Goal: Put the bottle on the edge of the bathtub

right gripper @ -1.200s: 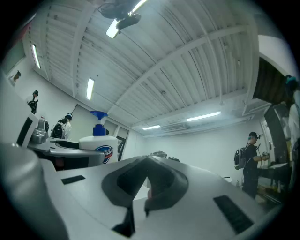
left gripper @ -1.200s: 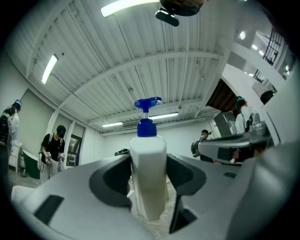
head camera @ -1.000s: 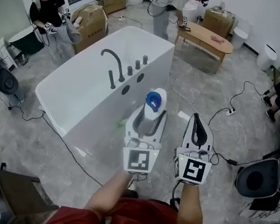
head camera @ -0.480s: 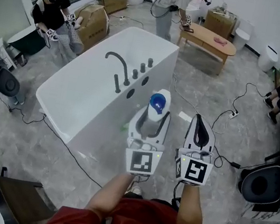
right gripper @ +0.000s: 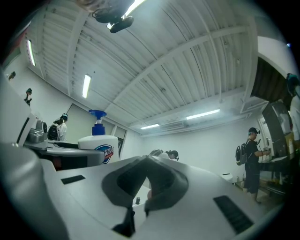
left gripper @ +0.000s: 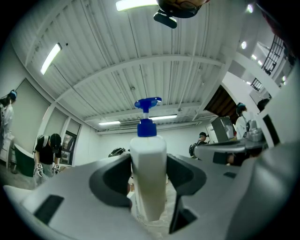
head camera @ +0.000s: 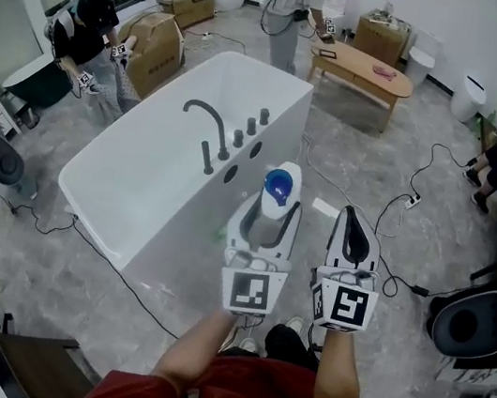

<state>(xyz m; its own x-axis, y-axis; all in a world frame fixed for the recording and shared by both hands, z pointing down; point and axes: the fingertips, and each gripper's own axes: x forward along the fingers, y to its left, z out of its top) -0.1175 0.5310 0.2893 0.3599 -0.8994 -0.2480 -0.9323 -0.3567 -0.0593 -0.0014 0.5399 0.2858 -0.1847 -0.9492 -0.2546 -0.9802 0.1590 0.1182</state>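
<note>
White bottle (head camera: 277,195), clamped in our left tongs (head camera: 270,214), could tip off the thin edge of the bathtub (head camera: 185,222); right tongs (head camera: 349,223) together, empty.

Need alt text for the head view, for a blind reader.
Seen from above, the left claw grips an upright white pump bottle with a blue top near a white bathtub with a dark faucet. The right claw alongside is shut and empty; other people work around the room.
</note>
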